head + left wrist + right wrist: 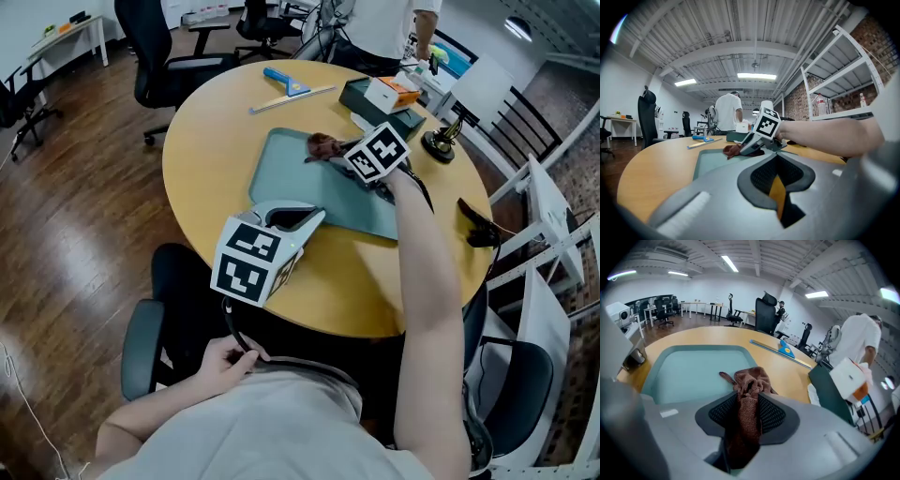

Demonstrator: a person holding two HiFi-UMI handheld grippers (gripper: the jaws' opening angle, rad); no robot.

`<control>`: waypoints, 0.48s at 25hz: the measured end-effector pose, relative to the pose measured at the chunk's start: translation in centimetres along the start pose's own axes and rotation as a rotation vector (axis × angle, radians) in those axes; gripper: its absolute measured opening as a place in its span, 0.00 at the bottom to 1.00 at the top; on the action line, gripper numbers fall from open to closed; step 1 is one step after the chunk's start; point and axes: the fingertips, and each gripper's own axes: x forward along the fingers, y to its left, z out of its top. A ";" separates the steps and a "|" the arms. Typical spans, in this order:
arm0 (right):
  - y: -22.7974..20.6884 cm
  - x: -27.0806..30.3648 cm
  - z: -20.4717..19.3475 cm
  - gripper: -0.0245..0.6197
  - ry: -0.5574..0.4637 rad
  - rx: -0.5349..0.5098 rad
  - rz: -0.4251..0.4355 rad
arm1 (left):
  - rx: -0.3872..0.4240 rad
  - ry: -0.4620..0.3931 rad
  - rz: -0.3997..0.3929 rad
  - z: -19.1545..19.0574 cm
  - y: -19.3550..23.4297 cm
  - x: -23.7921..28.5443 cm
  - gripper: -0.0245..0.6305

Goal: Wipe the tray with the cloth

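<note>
The cloth (749, 380) is rust-brown and nubbly, bunched into a crumpled wad with one thin tail sticking out toward 10 o'clock in the right gripper view. It lies on the tray (300, 178), close to the far rim, at about 12 o'clock of the tray in the head view. The right gripper (749, 399) is clenched on it: a fold of the fabric runs down between the two mesh pads, and the rest spills out in front onto the tray floor.

The right forearm is bare and stretched out straight from 6 o'clock, passing over the tray's right side, with the marker cube uppermost. The left gripper (298, 218) sits at the tray's 7 o'clock corner, near the edge of the round wooden table (202, 159). Its jaws are drawn together with nothing between them and point toward 1 o'clock. The left hand (230, 361) is low by the lap, fingers round a black cable.

The tray is a shallow teal-grey rectangle with rounded corners, and the cloth is the one loose thing in it. Beyond the tray at 11 o'clock lie a blue squeegee (286, 83) and a ruler (292, 98), with stacked boxes (384, 98) at 1 o'clock
</note>
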 end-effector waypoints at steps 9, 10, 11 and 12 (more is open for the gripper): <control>-3.9 -2.7 -6.1 0.25 0.074 0.089 -0.126 | 0.002 0.000 -0.002 -0.1 -0.4 0.3 0.04; -4.2 -2.9 -6.4 0.25 0.080 0.098 -0.139 | 0.004 0.000 0.000 0.0 -0.3 0.2 0.04; -4.5 -3.1 -6.7 0.25 0.086 0.107 -0.152 | 0.005 -0.001 0.001 0.0 -0.2 0.2 0.04; -4.8 -3.3 -7.0 0.25 0.093 0.117 -0.165 | 0.004 -0.001 0.001 0.1 -0.1 0.2 0.04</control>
